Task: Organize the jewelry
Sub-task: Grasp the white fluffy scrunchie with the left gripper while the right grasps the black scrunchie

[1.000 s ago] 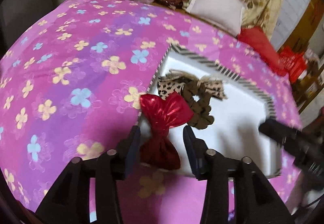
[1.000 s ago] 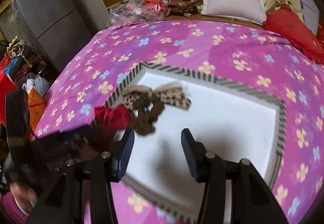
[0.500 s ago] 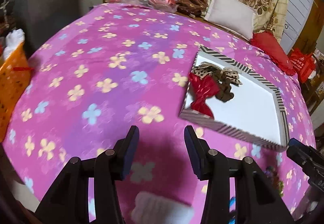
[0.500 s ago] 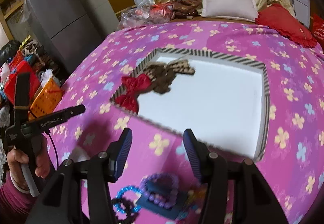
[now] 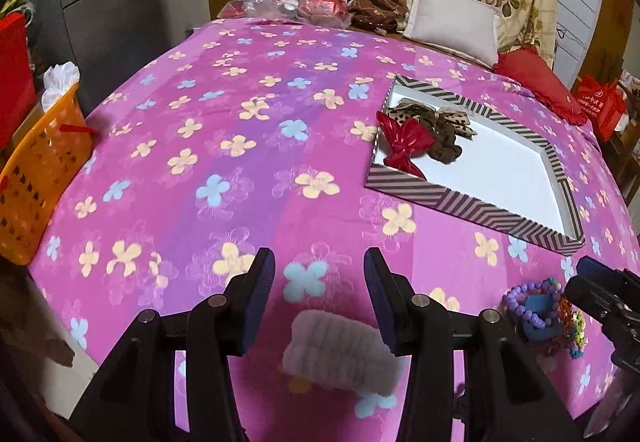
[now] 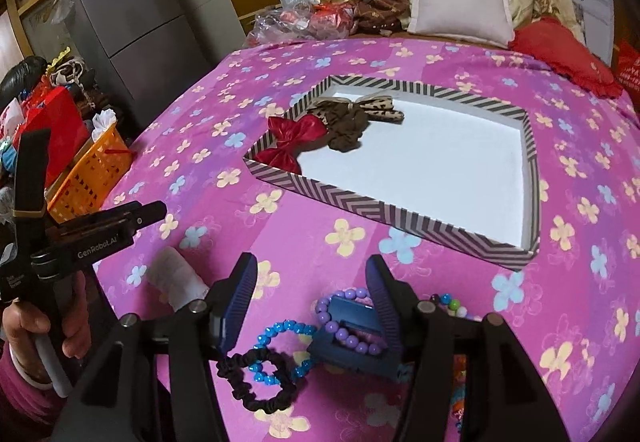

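Both grippers hover with jaws released above the flowered bed cover.

The left gripper (image 5: 319, 296) holds nothing above a white fuzzy band (image 5: 340, 354); the right gripper (image 6: 312, 296) holds nothing above a purple bead bracelet (image 6: 348, 334) on a blue box (image 6: 356, 346), beside a blue bead bracelet (image 6: 280, 350) and black scrunchie (image 6: 256, 382). Bare cover separates them from the striped tray (image 6: 400, 210), where a red bow (image 6: 294, 140) overhangs the rim beside a leopard bow (image 6: 356, 114). More beads are cut off rightward.
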Tool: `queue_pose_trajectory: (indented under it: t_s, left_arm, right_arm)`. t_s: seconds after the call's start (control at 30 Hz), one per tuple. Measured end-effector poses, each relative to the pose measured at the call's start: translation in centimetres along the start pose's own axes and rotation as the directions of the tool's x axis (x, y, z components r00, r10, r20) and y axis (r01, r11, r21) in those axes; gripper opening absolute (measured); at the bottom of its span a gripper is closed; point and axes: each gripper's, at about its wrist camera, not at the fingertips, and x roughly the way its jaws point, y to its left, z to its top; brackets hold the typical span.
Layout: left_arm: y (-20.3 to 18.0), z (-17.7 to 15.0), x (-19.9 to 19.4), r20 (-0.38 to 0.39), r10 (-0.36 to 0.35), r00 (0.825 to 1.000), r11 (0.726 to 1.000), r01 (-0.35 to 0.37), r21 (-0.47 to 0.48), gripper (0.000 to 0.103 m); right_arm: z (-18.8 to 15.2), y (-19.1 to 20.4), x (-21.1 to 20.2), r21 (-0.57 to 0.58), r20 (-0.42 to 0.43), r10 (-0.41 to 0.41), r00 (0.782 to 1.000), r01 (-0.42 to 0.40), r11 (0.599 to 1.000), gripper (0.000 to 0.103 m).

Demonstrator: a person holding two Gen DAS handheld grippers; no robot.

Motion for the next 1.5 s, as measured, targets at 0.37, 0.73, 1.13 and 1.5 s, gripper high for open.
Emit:
queue_pose_trajectory:
  t_s: [0.37,0.73,1.13,1.5]
  left_arm:
    - [-0.7,-1.2,-0.6,0.0,0.008,1.0,1.0,-0.008,0.013,0.041]
    - [-0.5,-1.9,-1.2,-0.005,0.01,1.0,1.0,-0.01,0.015,0.041]
    - [3.3,-3.5,-0.8,-0.076,-0.074,0.994,0.994,0.068,-0.081,0.041]
    - [5.2,-4.4,0.1,-0.104,-0.202,0.974,0.963,0.177,-0.204,0.041]
  right_arm:
    - [-1.2,0.2,-0.8,-0.001,-0.002,-0.018,1.0,0.018,1.0,0.061]
    - [-2.2,0.1,-1.4,-0.006,-0.006,-0.024,1.0,0.024,1.0,0.061]
    - [-5.0,0.6,-2.0,-0.068,-0.059,0.01,0.998,-0.014,0.998,0.061]
    - [-8.7,2.5,1.2,-0.14,-0.166,0.03,0.986,-0.054,0.989,0.049]
